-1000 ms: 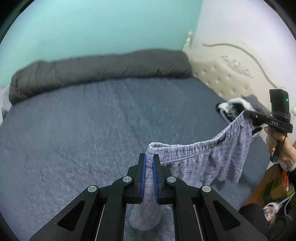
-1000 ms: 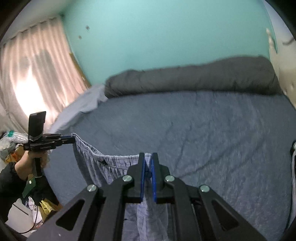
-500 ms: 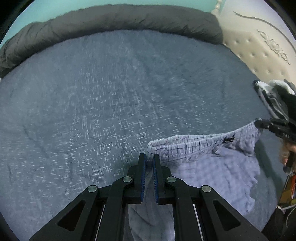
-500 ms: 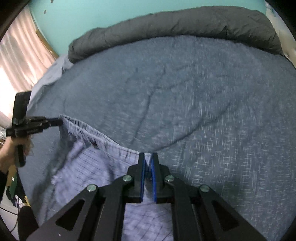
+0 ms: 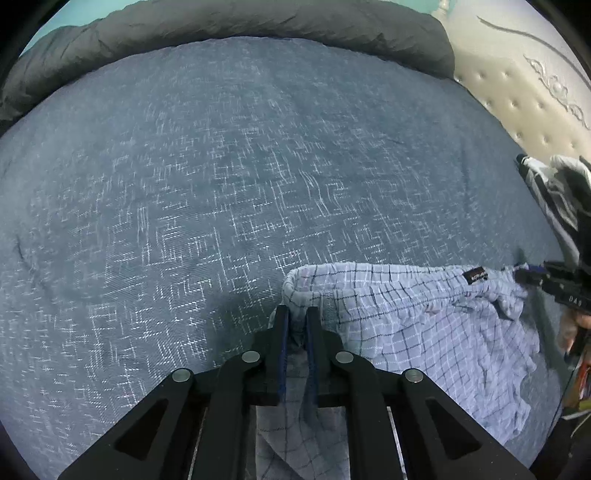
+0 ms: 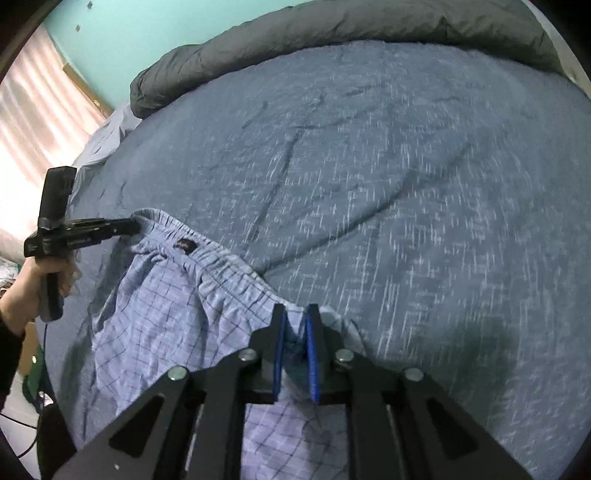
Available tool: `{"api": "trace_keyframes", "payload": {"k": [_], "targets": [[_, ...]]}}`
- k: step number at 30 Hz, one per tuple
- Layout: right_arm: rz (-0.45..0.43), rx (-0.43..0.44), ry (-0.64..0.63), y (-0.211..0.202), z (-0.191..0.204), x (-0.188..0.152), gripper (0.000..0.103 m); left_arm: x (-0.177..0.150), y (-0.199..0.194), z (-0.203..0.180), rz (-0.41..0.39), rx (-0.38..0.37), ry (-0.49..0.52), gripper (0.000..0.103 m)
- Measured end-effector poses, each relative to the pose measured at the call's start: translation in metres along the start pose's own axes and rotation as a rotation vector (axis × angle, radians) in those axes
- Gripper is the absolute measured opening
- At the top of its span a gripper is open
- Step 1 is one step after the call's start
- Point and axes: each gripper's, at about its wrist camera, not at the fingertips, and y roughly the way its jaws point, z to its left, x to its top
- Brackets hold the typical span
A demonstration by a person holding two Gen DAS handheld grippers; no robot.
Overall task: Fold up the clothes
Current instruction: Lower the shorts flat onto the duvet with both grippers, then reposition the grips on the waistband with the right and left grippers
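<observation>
Light-blue checked shorts [image 5: 424, 325] lie spread on the blue bed cover [image 5: 221, 184], with the elastic waistband [image 5: 388, 277] stretched between both grippers. My left gripper [image 5: 295, 310] sits at the waistband's left corner. Its jaws are opening, and the cloth hangs slack in the gap between them. In the right wrist view the shorts [image 6: 159, 302] run leftwards to the left gripper [image 6: 133, 227]. My right gripper [image 6: 295, 310] is at the other corner with its jaws also opening, and bunched cloth lies loose between its pads. It shows at the right edge of the left wrist view as right gripper [image 5: 532, 275].
A rolled dark grey duvet [image 5: 240, 22] lies along the far side of the bed. A cream tufted headboard [image 5: 517, 92] is at the right, with striped clothing [image 5: 554, 192] below it. A curtain [image 6: 37, 110] hangs at the left. A hand [image 6: 29, 291] holds the left gripper's handle.
Both grippers came down from holding the shorts in the air. The shorts now rest on the bed cover, and both pairs of jaws have parted slightly.
</observation>
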Motion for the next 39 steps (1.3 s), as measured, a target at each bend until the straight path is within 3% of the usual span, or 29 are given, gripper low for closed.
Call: {"api": "trace_keyframes", "payload": {"k": [4, 11, 18, 20, 22, 31, 39], "targets": [[-0.017, 0.042, 0.092, -0.005, -0.008, -0.004, 0.034, 0.004, -0.003, 0.002, -0.028, -0.012, 0.0, 0.021], [-0.034, 0.106, 0.192, -0.004, -0.017, -0.011, 0.034, 0.008, -0.003, 0.01, -0.047, -0.03, -0.038, 0.032], [-0.05, 0.156, 0.247, -0.007, -0.023, -0.008, 0.034, 0.011, 0.009, 0.01, -0.013, -0.044, 0.004, 0.03], [-0.041, 0.155, 0.228, -0.006, -0.021, -0.009, 0.031, 0.01, 0.014, 0.009, -0.007, -0.042, 0.015, 0.018], [-0.041, 0.133, 0.192, -0.005, -0.017, -0.01, 0.01, 0.01, 0.018, 0.006, -0.008, -0.033, 0.029, 0.012], [-0.098, 0.015, -0.02, -0.015, 0.013, -0.016, 0.006, 0.024, -0.007, -0.003, -0.073, 0.004, 0.041, 0.007], [-0.193, -0.074, -0.082, -0.03, 0.018, -0.001, 0.006, 0.037, -0.019, -0.004, -0.096, 0.008, 0.014, 0.007]]}}
